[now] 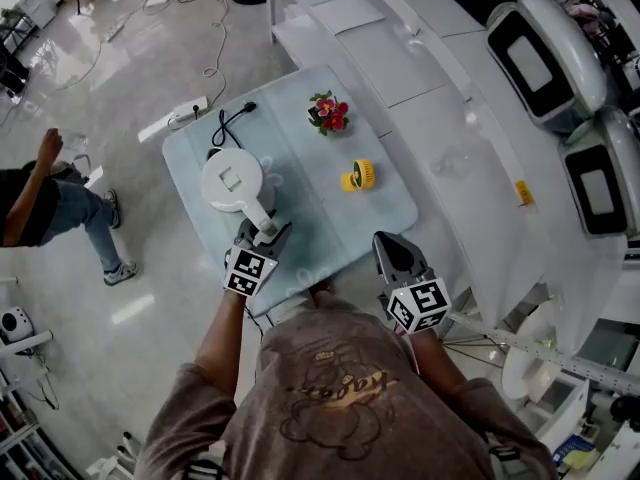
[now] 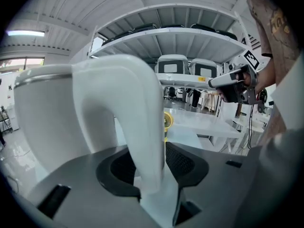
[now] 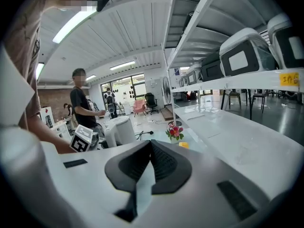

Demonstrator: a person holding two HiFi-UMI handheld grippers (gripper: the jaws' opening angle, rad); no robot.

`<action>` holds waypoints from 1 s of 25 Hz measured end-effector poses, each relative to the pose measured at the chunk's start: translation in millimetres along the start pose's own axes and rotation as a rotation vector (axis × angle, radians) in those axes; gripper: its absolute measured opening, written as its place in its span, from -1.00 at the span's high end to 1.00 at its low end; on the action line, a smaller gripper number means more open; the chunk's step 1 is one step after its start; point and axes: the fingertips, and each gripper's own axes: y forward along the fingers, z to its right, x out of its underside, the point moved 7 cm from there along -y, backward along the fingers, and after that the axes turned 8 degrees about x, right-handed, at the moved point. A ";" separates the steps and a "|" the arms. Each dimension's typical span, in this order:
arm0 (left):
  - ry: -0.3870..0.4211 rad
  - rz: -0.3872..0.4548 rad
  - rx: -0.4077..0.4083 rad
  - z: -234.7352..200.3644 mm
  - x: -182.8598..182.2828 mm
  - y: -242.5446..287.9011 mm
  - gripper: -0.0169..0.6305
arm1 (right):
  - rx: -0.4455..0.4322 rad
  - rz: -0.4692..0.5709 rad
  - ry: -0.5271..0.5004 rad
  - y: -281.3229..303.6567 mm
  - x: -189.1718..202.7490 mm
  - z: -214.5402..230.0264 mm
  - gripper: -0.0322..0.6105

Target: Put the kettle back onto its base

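Note:
The white kettle stands upright at the left of the pale blue table, and whatever is under it is hidden. A black cord runs from it toward the table's far edge. My left gripper is at the kettle's handle. Its jaws stand apart with the handle between them, a gap showing at the right pad. The kettle's body fills the left of the left gripper view. My right gripper hovers at the table's near right edge, shut and empty, with the kettle far to its left.
A small pot of red flowers and a yellow object sit on the table's far right half. White shelving with boxy white machines runs along the right. A power strip lies on the floor, and a person crouches at left.

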 end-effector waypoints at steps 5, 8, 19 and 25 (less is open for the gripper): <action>-0.112 0.067 -0.045 -1.0 -8.7 -30.2 0.29 | -0.055 0.001 -0.013 7.3 -0.3 -8.0 0.90; -0.165 0.114 -0.066 -1.9 -19.5 -55.6 0.28 | -0.093 0.010 -0.024 15.0 -2.5 -15.6 0.90; -0.229 0.241 -0.236 9.1 -73.4 -151.8 0.28 | -0.206 0.095 -0.029 31.9 -35.8 -39.9 0.90; -0.236 0.363 -0.308 24.6 -106.5 -186.5 0.28 | -0.232 0.152 -0.031 26.4 -58.4 -49.9 0.90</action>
